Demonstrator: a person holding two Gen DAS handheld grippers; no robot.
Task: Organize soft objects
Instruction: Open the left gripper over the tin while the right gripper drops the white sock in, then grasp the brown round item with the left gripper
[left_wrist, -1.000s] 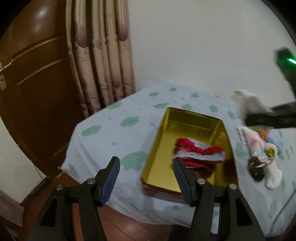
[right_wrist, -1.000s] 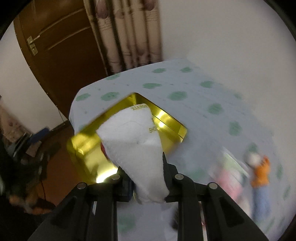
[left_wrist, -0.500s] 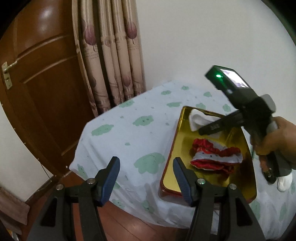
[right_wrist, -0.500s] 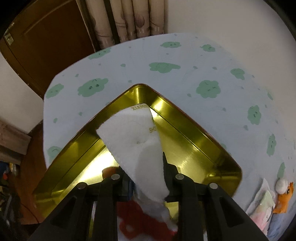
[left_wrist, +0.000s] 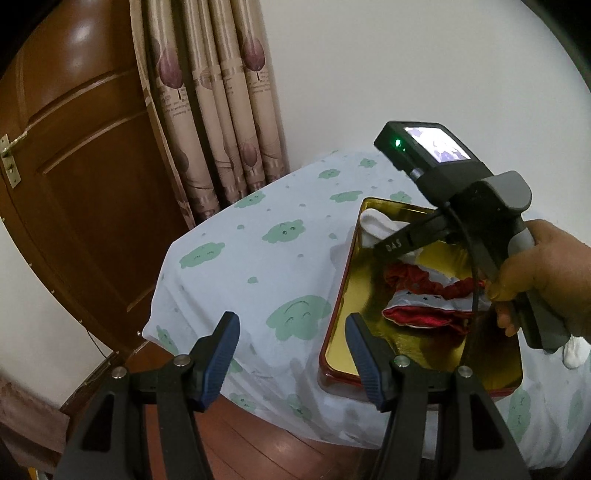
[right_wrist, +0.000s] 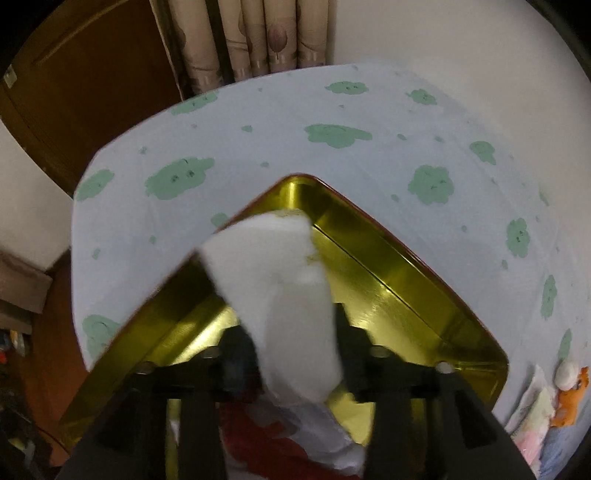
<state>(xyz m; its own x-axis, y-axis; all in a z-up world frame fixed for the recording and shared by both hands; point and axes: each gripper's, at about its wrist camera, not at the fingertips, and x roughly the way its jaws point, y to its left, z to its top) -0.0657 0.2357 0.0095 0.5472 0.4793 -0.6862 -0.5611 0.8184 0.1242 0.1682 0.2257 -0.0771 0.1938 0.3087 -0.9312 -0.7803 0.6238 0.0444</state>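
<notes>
A gold metal tin (left_wrist: 341, 295) with a red rim sits on the cloud-print cloth; it also shows in the right wrist view (right_wrist: 406, 266). A red and white soft item (left_wrist: 424, 299) lies inside it. My right gripper (right_wrist: 291, 332) is over the tin's far corner with a white sock (right_wrist: 280, 280) between its fingers; in the left wrist view the sock (left_wrist: 376, 225) rests at that corner beside the right gripper's fingers (left_wrist: 399, 243). The jaws look wider than before, and the grip is unclear. My left gripper (left_wrist: 291, 354) is open and empty, off the table's near edge.
Small plush toys and packets (right_wrist: 554, 398) lie on the cloth right of the tin. The table (left_wrist: 258, 258) stands in a corner by a curtain (left_wrist: 221, 110) and a wooden door (left_wrist: 74, 166). Wooden floor lies below.
My right gripper carried the white sock over the tin and lowered it into the far corner. Its fingers now stand wider apart. My left gripper stayed open and drew back slightly.
</notes>
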